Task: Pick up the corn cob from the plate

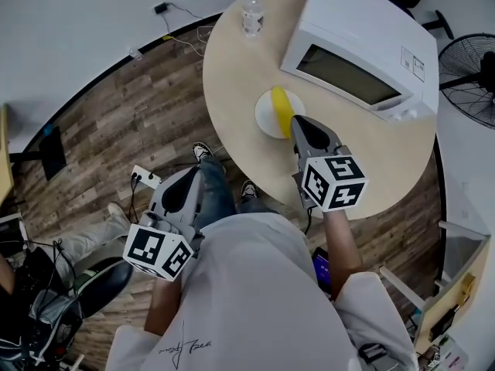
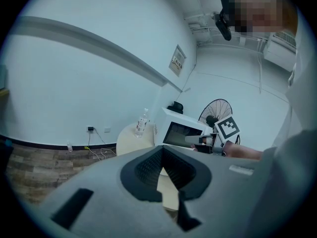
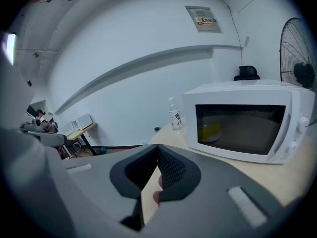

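Observation:
A yellow corn cob (image 1: 280, 108) lies on a small white plate (image 1: 264, 118) on the round wooden table (image 1: 232, 68), just in front of the microwave (image 1: 363, 45). My right gripper (image 1: 296, 122) is shut with nothing between its jaws; its tips sit at the near right edge of the plate, close to the cob's near end. In the right gripper view the gripper (image 3: 157, 147) points at the table beside the microwave (image 3: 242, 123), and a yellow shape (image 3: 210, 131) shows in the door glass. My left gripper (image 1: 188, 185) hangs low beside the person's leg, off the table, its jaws (image 2: 162, 148) together and empty.
A clear water bottle (image 1: 253, 10) stands at the table's far edge. A standing fan (image 1: 468, 76) is at the right of the table. A power strip (image 1: 145, 178) and cables lie on the wood floor at the left. The person's shoes are under the table's near edge.

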{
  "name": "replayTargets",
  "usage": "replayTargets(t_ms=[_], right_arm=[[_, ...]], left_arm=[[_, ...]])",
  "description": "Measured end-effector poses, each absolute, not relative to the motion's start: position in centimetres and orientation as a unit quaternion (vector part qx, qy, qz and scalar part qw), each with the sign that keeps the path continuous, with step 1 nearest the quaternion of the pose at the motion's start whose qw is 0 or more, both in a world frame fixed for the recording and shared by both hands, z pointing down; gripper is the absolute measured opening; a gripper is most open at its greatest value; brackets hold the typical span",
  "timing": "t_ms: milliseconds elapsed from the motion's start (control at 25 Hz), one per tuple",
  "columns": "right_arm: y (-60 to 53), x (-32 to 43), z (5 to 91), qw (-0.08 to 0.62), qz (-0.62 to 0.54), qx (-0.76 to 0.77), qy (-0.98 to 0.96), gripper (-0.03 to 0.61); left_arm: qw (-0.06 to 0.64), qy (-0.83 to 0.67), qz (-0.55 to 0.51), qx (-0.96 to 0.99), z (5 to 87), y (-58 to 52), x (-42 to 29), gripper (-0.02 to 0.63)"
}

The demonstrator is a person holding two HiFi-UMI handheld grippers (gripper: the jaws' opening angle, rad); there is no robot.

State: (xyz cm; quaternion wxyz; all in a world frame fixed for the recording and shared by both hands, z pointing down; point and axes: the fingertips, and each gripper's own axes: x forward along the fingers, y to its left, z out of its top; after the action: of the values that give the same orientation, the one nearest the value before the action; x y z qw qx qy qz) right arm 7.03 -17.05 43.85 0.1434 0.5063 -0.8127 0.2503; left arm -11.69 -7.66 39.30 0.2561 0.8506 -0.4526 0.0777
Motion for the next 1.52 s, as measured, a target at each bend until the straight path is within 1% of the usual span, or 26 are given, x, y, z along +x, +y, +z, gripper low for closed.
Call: replayTargets(t_ms=[560,760,1200,1520], right_arm=[[-18.5,6.6,47.6,0.196,0.248,0.491,-0.812,0.017],[-19.2,7.1,49.0,0.214,0.251,0.497,-0.802,0.028],[-20.5,7.5,51.2,0.235,0.265,0.504,-0.788,0.087],[-21.4,7.8,53.2,0.247,0.280,0.506,-0.778,0.091]], left_arm=[[0.271,-0.456,0.085,0.844,40.2,-8.1,-12.6,0.000],[0.273,-0.462,0.087,0.840,40.5,-8.3,-13.0,0.000],[0.279,-0.466,0.089,0.835,40.7,-8.8,-13.9,0.000],[0.281,-0.472,0.094,0.831,41.0,-9.3,-14.3,0.000]])
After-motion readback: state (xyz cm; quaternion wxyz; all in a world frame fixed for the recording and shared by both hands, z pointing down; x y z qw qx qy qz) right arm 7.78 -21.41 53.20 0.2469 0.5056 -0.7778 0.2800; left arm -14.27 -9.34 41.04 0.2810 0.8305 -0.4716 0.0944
